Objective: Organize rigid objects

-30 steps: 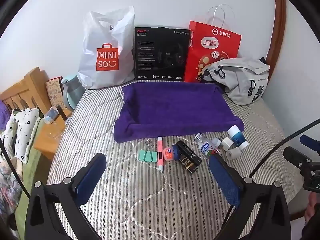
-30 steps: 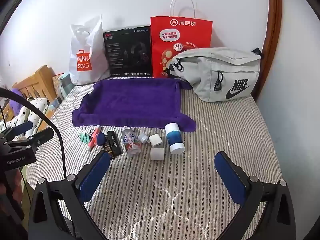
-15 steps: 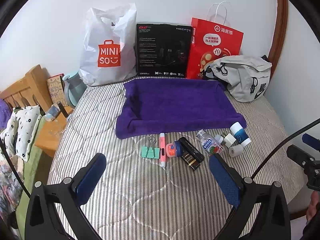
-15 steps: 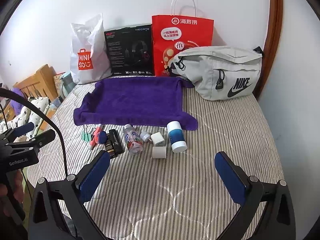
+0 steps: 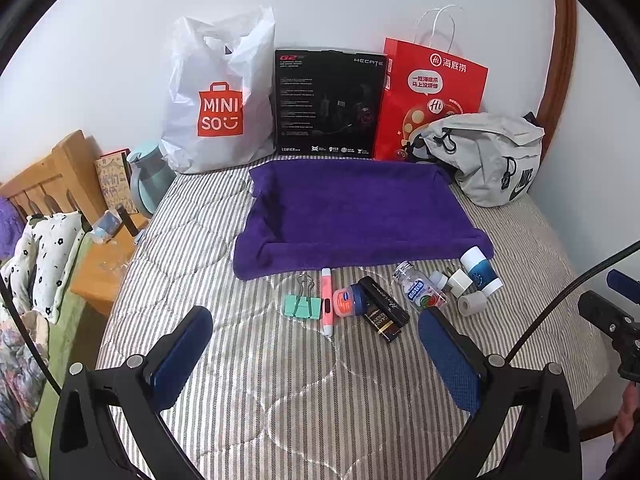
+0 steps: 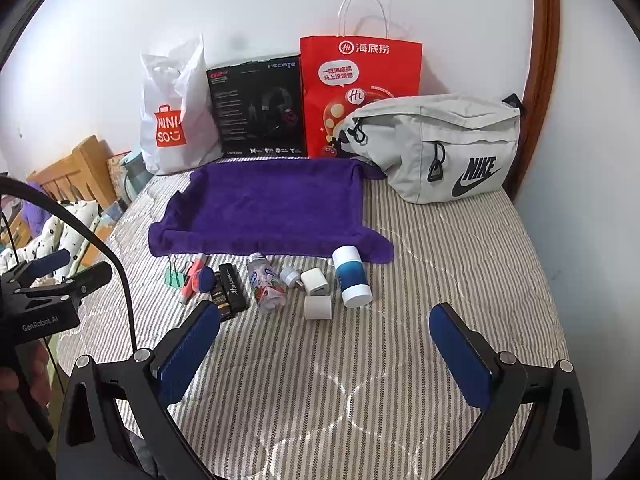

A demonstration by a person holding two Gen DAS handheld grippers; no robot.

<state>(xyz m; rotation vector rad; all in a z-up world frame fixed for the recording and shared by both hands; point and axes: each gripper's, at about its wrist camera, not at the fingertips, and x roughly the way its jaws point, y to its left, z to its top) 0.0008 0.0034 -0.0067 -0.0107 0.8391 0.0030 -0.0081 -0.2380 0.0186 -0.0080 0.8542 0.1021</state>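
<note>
A: Why the row of small things, binder clip point(image 5: 302, 306) to tape roll point(image 6: 318, 307), beside the purple towel point(image 5: 352, 212)?

B: Probably awaiting sorting onto it. Both claws, left claw point(image 5: 316, 354) and right claw point(image 6: 325, 346), hang spread wide, empty.

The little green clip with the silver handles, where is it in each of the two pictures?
Left wrist view: the mint-green binder clip with wire handles lies just below centre, at the left end of the row of small items, beside the pink pen.
Right wrist view: the clip lies left of centre, again at the row's left end.
Shared landmark: the purple towel spread on the striped bed; the clip lies just in front of its front-left corner.
</note>
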